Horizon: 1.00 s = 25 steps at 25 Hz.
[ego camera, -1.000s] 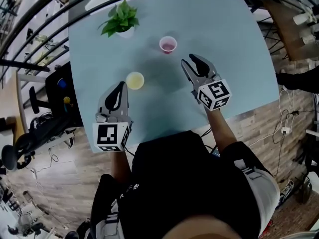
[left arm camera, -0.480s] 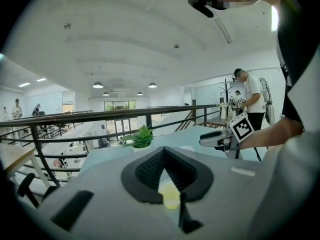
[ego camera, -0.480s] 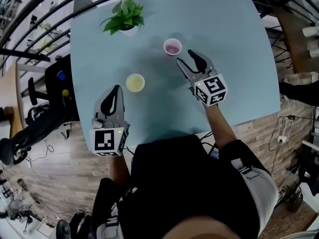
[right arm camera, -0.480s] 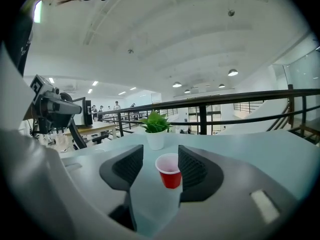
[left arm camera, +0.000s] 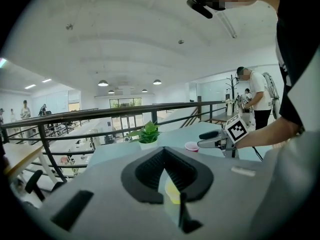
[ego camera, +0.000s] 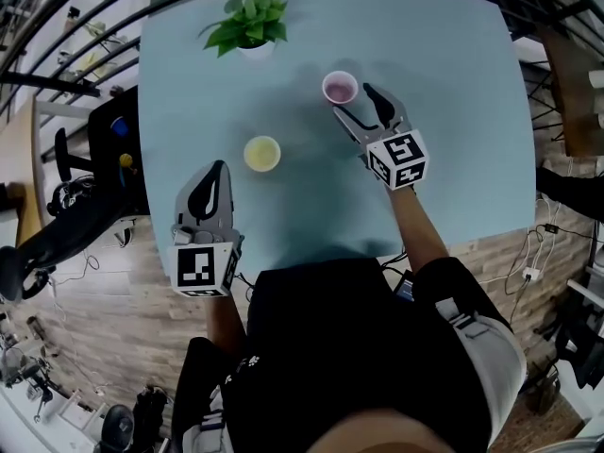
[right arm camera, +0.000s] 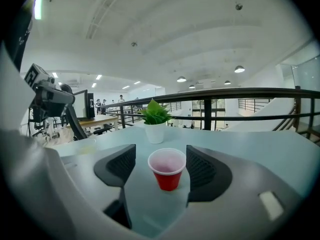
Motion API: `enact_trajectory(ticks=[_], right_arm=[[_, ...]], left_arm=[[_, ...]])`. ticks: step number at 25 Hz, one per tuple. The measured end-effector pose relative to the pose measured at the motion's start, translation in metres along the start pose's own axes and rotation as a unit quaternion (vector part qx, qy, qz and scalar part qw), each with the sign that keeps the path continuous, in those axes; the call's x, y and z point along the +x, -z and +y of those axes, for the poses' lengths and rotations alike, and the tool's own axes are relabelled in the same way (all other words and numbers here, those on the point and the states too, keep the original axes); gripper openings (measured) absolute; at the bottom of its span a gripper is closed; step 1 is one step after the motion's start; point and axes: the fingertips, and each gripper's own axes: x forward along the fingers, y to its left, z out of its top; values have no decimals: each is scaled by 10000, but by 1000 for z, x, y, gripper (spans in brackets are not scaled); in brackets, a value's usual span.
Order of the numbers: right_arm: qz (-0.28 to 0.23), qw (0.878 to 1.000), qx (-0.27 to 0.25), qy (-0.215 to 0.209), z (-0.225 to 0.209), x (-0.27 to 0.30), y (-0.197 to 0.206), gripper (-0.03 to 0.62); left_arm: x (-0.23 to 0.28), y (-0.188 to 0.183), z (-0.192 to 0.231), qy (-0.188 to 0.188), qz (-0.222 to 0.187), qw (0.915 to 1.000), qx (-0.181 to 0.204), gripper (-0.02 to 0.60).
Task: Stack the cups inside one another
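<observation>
A red cup (ego camera: 340,88) stands upright on the pale blue table (ego camera: 444,83), and a yellow cup (ego camera: 262,153) stands to its near left. My right gripper (ego camera: 360,108) is just behind the red cup, jaws opening. In the right gripper view the red cup (right arm camera: 167,171) sits framed between the two fingers (right arm camera: 116,170), and neither pad touches it. My left gripper (ego camera: 215,172) hovers near the table's front left edge, shut and empty, a short way behind the yellow cup. That yellow cup (left arm camera: 172,193) shows through the slit under the closed fingertips (left arm camera: 163,151).
A small potted plant (ego camera: 247,22) stands at the table's far left, beyond both cups. A black railing (ego camera: 85,12) runs round the table's far side. Office chairs and cables lie on the wooden floor to the left (ego camera: 66,215).
My right gripper has moved forward up to the red cup and its jaws have spread wider. The left gripper has barely shifted and stays shut.
</observation>
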Motion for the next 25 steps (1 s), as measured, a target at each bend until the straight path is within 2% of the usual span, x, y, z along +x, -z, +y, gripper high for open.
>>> enact_trajectory(ticks=[10, 25], right_arm=[[267, 9995, -141, -81, -5, 24, 15, 364], [519, 9980, -344, -102, -11, 46, 30, 373]], left_arm=[[-1, 8, 7, -154, 138, 9998, -61, -8], [0, 14, 12, -259, 212, 9994, -73, -8]])
